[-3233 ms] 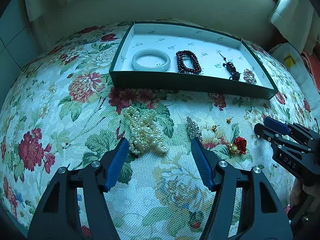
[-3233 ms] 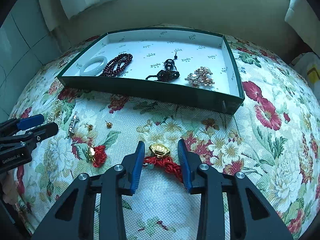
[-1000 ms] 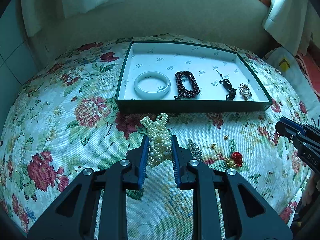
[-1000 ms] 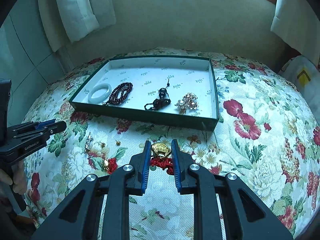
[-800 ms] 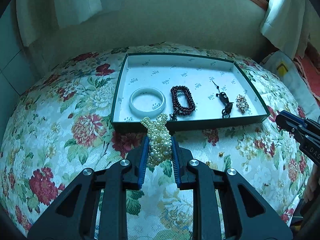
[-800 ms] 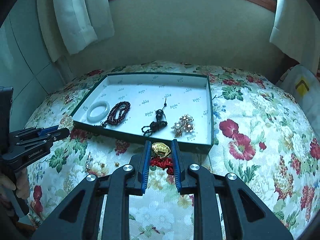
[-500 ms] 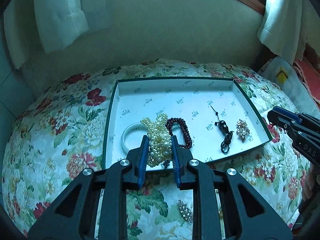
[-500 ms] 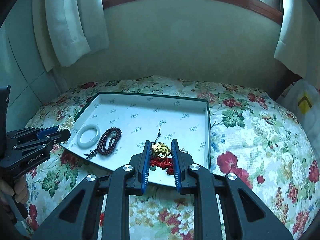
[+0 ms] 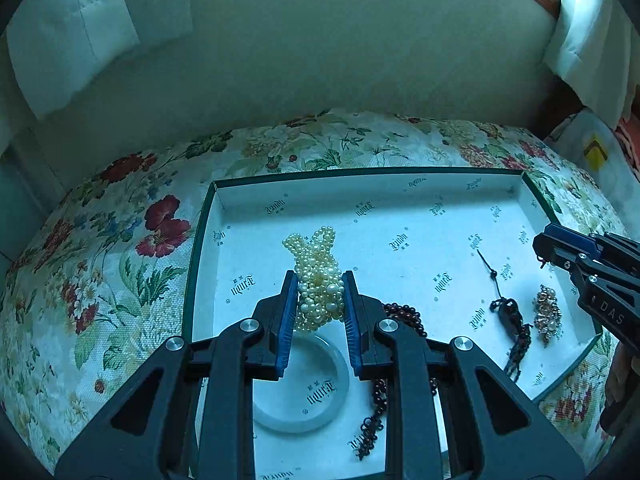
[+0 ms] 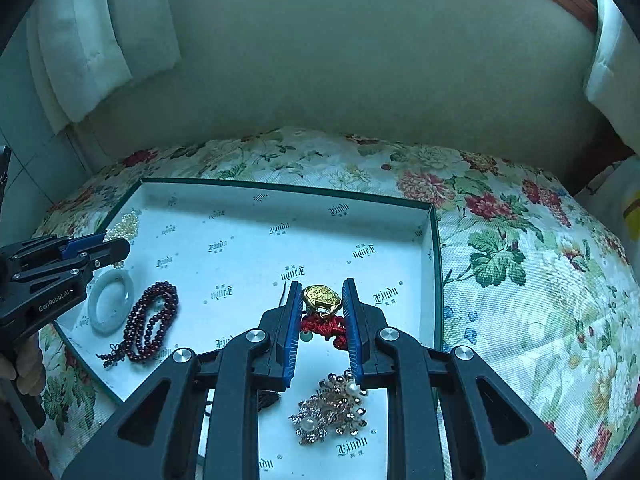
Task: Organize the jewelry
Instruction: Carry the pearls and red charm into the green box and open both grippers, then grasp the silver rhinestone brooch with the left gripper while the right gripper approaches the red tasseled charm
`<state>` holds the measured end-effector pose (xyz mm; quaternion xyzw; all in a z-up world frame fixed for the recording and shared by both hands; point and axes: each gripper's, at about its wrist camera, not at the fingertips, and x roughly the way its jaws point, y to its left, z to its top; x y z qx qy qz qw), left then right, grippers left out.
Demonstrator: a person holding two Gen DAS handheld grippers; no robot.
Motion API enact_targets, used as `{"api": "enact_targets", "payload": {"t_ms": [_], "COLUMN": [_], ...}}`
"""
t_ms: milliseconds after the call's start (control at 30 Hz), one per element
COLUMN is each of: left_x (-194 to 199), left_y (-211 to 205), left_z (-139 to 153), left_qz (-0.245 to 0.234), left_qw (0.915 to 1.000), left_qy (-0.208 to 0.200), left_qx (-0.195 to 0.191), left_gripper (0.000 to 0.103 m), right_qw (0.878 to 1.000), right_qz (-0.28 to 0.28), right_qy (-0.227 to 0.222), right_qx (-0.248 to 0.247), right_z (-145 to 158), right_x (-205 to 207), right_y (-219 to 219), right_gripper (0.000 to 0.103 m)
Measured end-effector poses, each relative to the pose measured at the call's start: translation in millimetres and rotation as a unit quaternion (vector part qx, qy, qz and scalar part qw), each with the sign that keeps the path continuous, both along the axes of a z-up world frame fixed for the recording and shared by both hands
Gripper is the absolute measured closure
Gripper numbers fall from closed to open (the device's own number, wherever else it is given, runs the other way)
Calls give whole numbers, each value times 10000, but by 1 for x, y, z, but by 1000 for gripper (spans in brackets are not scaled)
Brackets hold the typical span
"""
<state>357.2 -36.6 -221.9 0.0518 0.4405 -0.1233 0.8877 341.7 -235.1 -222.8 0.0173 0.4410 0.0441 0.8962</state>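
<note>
- The left claw [image 9: 319, 300] gripped the pearl necklace [image 9: 318, 280] above the box [image 9: 200, 248].
- The right claw [image 10: 320, 316] gripped the gold charm [image 10: 321, 298] over the box's right side.

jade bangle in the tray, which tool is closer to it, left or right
Left. The left tool, shut on the pearl necklace, hangs right above the jade bangle. The right tool, holding the gold charm, is over the tray's other end.
</note>
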Motion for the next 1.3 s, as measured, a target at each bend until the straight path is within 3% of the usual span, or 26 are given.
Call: {"api": "enact_targets", "payload": {"t_ms": [467,567,633,733,1300], "left_x": [24,24,24,21,-64], "left_y": [2,3,5,7,24], "left_z": [-25,-22,-20,-17,24], "left_qz": [18,68,87,136,266], "left_qw": [9992,9994,9995,9994,9995], "left_qy": [383,336,317,312,149], "left_qx": [67,57,42,46,-62], "left_gripper": [79,62,54,51,49], "right_qw": [9989,9989,9989,9992,9997], "right_qz": [-151,-178,-191,-229,-47], "right_qy": [435,440,429,327,-244], "right_qx": [-55,-46,-36,-14,77], "right_z": [-28,-28,-27,-19,38], "right_x": [17,17,16,11,-69], "right_y": [-10,-11,-12,-13,7], "right_gripper": [82,80,73,59,58]}}
